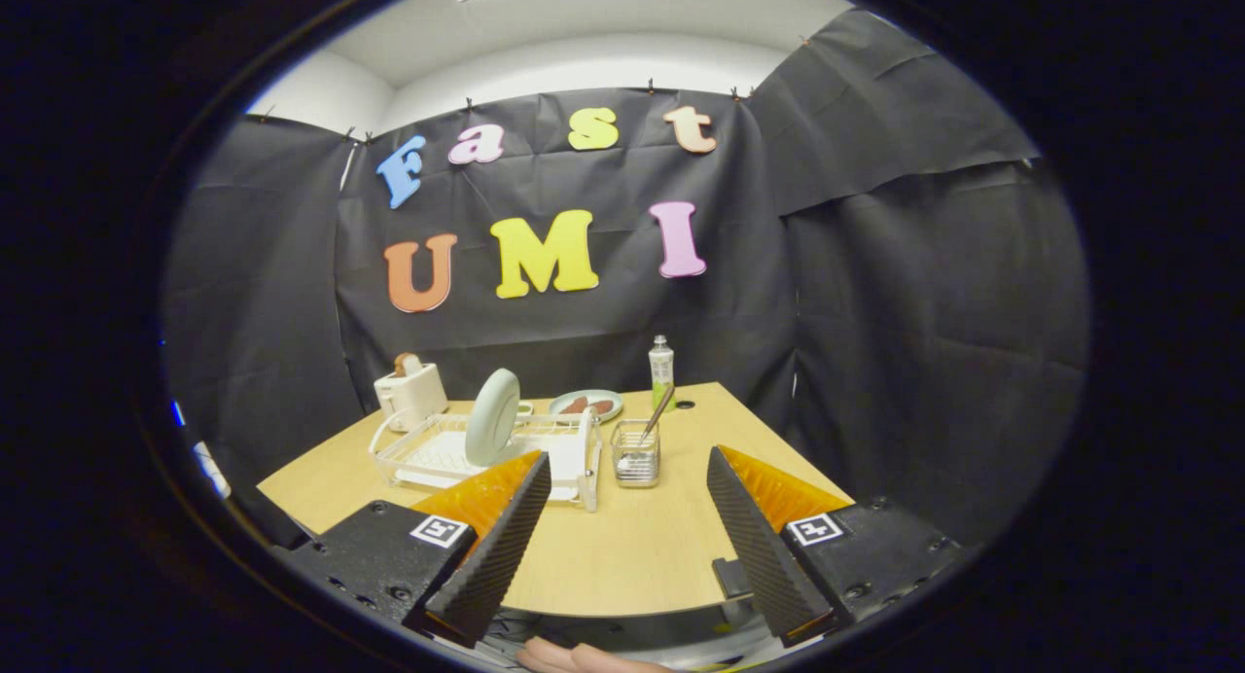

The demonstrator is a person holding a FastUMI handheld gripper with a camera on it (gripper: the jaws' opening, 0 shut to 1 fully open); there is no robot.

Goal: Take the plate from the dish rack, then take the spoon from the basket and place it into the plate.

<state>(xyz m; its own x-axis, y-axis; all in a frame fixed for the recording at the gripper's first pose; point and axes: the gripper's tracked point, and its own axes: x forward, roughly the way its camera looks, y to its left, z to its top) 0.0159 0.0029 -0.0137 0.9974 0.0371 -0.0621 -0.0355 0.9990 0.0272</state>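
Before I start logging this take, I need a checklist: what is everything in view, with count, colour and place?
table: one, light wood, under everything.
dish rack: one, white, beyond the left finger.
plate: one, pale green, upright in the dish rack.
basket: one, wire, just right of the rack.
spoon: one, metal, leaning in the basket.
second plate: one, pale, flat behind the rack.
bottle: one, clear, at the far edge.
toaster: one, white, far left corner.
fingers: two, black, apart, holding nothing.
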